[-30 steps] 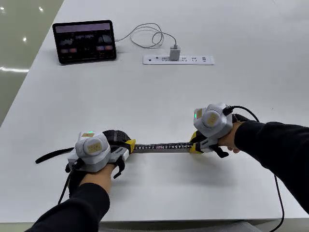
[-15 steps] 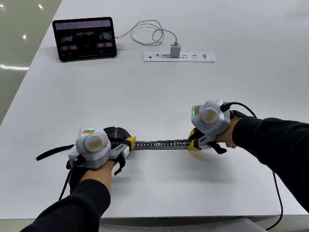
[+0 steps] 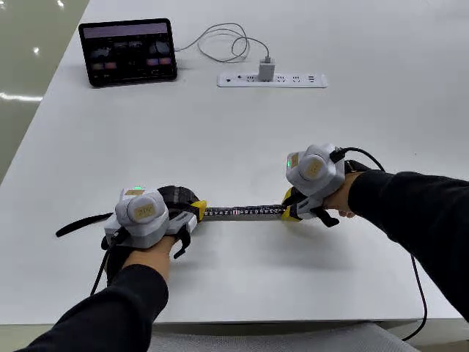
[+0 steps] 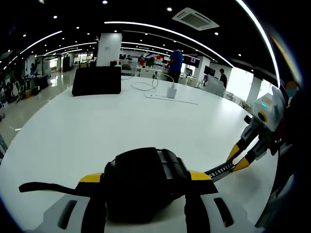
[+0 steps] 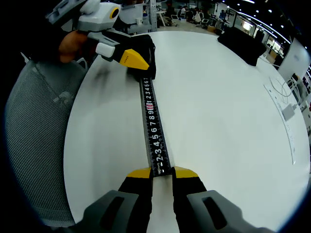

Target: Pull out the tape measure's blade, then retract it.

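Nearest, the left gripper [image 3: 192,217] is clamped on the black tape case [image 3: 176,198], which rests on the table [image 3: 242,147]; the blade [image 3: 242,213] runs flat from it across to the right gripper [image 3: 287,213], whose yellow tips pinch its end, seemingly at the hook; farther back lie a power strip [image 3: 293,79] and a tablet [image 3: 128,51], a white cable [image 3: 220,45] looping between them.

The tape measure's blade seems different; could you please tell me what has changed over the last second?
The right gripper, shut on the tip of the blade, has moved slightly toward the case, so less blade shows. The left gripper still clamps the case on the table; tablet and power strip are unchanged.
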Demonstrator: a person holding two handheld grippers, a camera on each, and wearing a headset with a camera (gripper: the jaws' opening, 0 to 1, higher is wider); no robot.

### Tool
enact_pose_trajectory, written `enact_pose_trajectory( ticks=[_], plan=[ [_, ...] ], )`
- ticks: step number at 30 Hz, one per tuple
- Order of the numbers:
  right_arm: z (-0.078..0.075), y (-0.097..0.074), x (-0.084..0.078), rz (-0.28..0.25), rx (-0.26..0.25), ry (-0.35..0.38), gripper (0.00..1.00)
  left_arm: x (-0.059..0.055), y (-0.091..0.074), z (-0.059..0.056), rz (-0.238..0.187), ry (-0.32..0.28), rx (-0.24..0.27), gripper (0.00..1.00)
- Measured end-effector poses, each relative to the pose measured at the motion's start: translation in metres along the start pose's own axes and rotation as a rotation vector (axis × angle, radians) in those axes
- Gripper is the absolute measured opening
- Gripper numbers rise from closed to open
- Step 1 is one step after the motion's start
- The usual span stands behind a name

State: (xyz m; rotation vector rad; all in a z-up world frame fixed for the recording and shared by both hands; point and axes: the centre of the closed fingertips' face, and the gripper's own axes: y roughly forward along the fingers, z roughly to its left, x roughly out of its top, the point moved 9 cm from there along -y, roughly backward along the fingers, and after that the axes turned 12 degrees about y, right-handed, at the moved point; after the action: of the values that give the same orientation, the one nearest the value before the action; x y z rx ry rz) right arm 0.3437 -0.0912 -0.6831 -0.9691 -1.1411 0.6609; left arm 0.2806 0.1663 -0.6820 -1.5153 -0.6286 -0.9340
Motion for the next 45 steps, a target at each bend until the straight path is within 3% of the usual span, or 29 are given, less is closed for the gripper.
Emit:
enact_pose_trajectory(
  ticks=[45],
  plan=[
    [0.004,0.007,0.011,-0.018,0.000,-0.002,0.11,0.001,0.000,0.001,0.000,-0.002,0.000,0.61]
  ],
)
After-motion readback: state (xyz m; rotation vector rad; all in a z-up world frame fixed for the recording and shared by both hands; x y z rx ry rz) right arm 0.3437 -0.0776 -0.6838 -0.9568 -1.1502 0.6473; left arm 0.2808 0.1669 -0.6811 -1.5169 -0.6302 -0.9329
